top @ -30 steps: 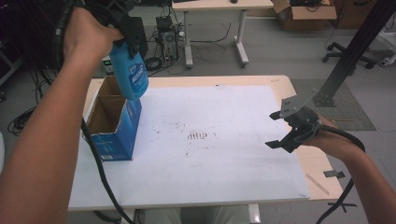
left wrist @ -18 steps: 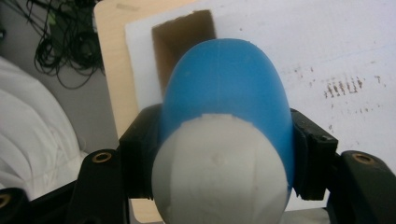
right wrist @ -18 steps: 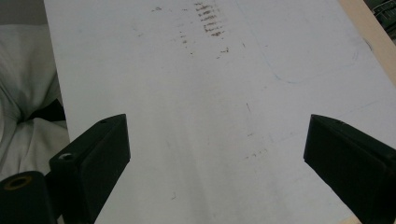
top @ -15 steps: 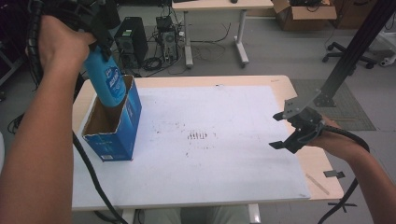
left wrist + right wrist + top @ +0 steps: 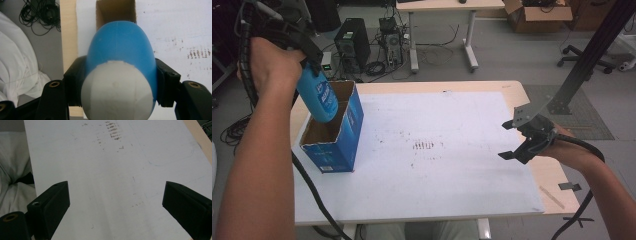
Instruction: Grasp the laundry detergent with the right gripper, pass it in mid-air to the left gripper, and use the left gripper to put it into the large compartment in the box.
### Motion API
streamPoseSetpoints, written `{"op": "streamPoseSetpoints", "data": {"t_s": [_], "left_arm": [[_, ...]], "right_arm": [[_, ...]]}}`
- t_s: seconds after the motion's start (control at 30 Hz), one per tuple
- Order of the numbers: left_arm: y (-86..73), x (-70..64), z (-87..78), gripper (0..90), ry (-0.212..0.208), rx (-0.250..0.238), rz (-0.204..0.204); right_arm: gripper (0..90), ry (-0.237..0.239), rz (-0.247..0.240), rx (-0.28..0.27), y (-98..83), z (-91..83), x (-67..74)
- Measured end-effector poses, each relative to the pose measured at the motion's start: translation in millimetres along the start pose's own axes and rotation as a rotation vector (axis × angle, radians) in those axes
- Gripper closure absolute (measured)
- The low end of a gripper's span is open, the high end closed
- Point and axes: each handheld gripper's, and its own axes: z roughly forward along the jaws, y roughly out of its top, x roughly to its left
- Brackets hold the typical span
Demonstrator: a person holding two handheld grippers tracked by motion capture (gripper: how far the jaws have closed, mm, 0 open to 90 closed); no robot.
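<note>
A blue bottle [image 5: 320, 98] with a pale grey end [image 5: 117, 92] hangs tilted, and my left gripper [image 5: 311, 69] is shut on it. Its lower end dips into the open top of a blue cardboard box [image 5: 335, 150] standing at the table's left. In the left gripper view the black pads [image 5: 75, 80] press both sides of the bottle [image 5: 120, 47], with the box's brown opening [image 5: 116, 11] beyond it. My right gripper [image 5: 507, 140] hovers over the table's right side, open, with nothing between its fingers [image 5: 53, 200].
A white sheet [image 5: 447, 125] with dark smudges [image 5: 426, 146] covers most of the wooden table [image 5: 557, 190]. On the floor beyond the table stand a computer tower [image 5: 351, 47] with cables, another table and a cardboard box [image 5: 537, 12]. A black strut [image 5: 587, 60] rises at the right.
My left hand has carried the bottle leftward and down, from above the box's right wall into its open top. The right gripper has kept still.
</note>
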Motion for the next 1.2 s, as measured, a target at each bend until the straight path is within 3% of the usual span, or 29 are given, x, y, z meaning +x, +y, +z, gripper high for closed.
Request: {"op": "streamPoseSetpoints", "data": {"t_s": [0.3,1.2], "left_arm": [[-7.1,1.2,21.5,38.3,0.001,-0.002,0.005],[-28.0,-8.6,118.1,38.4,0.016,0.005,0.076]], "right_arm": [[7.2,0.0,0.001,0.0,-0.2,2.7,0.2],[7.5,0.012,0.023,0.029,-6.6,13.4,1.5]]}}
